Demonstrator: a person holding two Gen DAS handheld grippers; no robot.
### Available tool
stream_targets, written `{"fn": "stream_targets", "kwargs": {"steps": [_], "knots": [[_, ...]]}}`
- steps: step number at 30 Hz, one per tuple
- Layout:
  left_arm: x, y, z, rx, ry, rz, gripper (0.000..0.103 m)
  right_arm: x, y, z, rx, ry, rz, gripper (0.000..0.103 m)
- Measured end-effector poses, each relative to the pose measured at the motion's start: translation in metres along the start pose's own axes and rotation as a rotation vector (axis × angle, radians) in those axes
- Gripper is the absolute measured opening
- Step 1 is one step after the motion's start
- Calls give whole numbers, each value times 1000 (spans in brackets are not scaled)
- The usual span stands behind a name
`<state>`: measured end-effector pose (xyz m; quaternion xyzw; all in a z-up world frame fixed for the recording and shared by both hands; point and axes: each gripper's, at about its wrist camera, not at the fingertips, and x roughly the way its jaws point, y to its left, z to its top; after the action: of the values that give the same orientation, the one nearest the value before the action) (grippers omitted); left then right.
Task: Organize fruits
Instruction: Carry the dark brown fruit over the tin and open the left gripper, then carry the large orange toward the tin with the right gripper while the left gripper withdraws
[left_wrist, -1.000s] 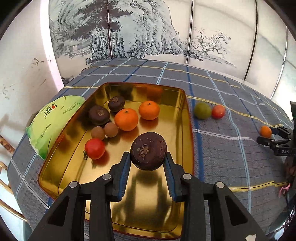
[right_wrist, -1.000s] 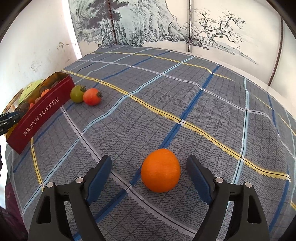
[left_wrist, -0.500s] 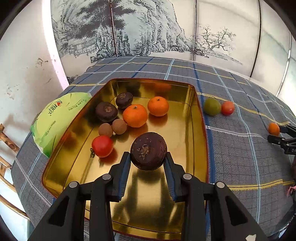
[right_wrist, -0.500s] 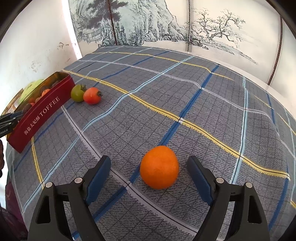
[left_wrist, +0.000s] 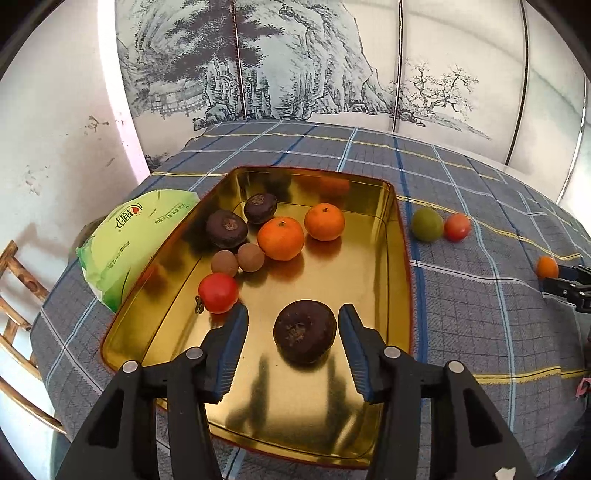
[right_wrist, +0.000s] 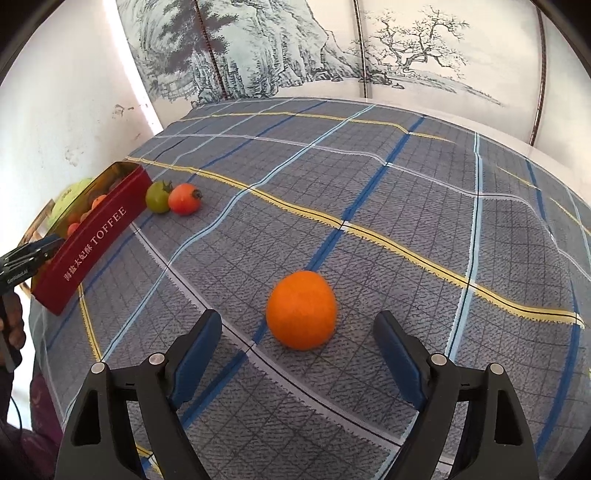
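Note:
My left gripper (left_wrist: 293, 325) is open over the gold tin tray (left_wrist: 384, 288). A dark brown round fruit (left_wrist: 304, 336) lies on the tray floor between the fingers, free of both pads. The tray also holds two oranges (left_wrist: 281, 238), two more dark fruits (left_wrist: 226, 229), two small brown fruits (left_wrist: 250, 257) and a red tomato (left_wrist: 218, 293). My right gripper (right_wrist: 297, 332) is open on either side of an orange (right_wrist: 301, 310) that rests on the plaid cloth, not touching it. A green tomato (right_wrist: 157, 196) and a red tomato (right_wrist: 184, 199) lie beside the tray's red wall (right_wrist: 92, 236).
A green packet (left_wrist: 129, 236) lies against the tray's left side. A wooden chair (left_wrist: 14, 295) stands past the table's left edge. A painted screen stands behind the table. The plaid tablecloth (right_wrist: 406, 206) stretches out to the right of the tray.
My left gripper opened and let go of the dark fruit, which now rests on the tray floor. My right gripper stays open around the orange, nearly unmoved.

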<state>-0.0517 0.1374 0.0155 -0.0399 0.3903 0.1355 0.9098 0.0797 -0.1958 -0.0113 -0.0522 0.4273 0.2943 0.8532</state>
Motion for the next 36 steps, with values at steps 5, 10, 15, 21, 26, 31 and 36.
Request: {"fn": "stream_targets", "kwargs": {"steps": [5, 10, 15, 21, 26, 31, 36], "knots": [[-11, 0, 0, -11, -8, -12, 50, 2, -2, 4, 6, 1, -4, 80], [-22, 0, 1, -22, -22, -19, 52, 3, -2, 9, -28, 10, -53, 50], [-33, -2, 0, -9, -39, -13, 52, 0, 2, 9, -44, 11, -87, 36], [-43, 5, -4, -17, -51, 0, 56, -23, 24, 25, -27, -64, 12, 36], [-54, 11, -7, -19, -69, 25, 62, -33, 74, 51, -66, -105, 152, 36], [-64, 19, -9, -17, -85, 53, 73, -25, 131, 75, -114, -105, 291, 36], [-71, 20, -12, 10, -113, 102, 80, -4, 178, 92, -166, -77, 361, 36]]}}
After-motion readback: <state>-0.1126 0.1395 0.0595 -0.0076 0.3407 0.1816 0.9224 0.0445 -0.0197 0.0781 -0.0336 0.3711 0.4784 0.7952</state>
